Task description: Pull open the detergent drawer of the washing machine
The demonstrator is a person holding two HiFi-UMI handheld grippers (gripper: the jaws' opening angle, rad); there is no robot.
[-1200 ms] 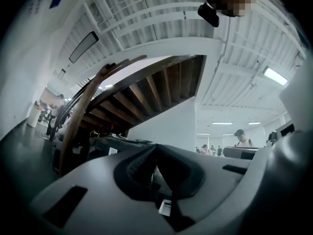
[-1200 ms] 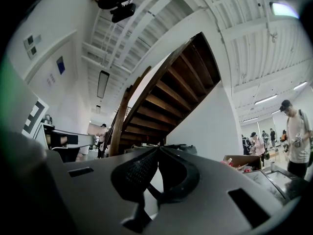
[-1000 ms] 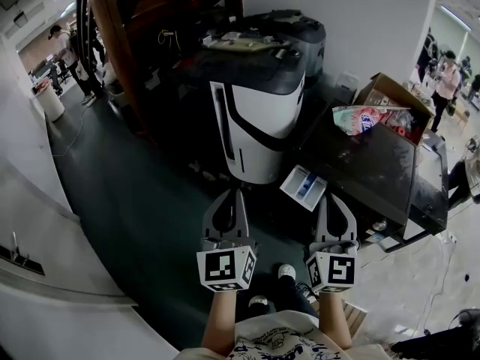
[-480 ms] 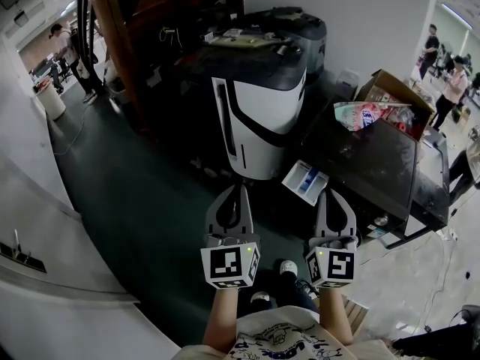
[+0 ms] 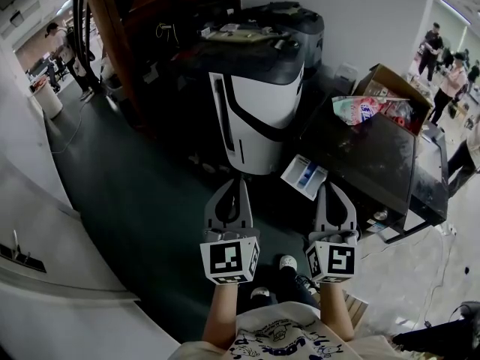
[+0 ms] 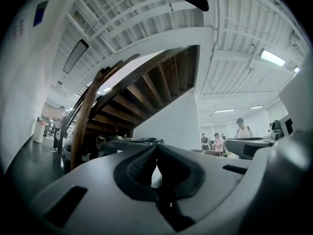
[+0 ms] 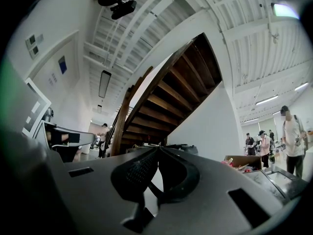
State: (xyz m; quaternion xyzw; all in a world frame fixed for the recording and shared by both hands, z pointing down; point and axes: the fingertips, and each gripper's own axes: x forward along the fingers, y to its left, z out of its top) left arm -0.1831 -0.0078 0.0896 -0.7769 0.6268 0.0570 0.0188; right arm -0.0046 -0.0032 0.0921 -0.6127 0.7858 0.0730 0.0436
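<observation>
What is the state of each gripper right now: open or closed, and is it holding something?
Left grey two-jaw gripper: closed, holding nothing.
Right grey two-jaw gripper: closed, holding nothing.

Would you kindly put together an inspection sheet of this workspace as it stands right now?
Surface: dark floor between the person and the machine.
Job's things: washing machine, white front and black top, apart from both grippers; its detergent drawer cannot be picked out.
Clutter: leaflet between machine and dark table; open cardboard box of packets on that table.
Grippers: left gripper and right gripper both shut, empty, side by side, short of the machine.
Cables: thin cable on the floor at left.
Surroundings: wooden staircase behind; people in the background.
</observation>
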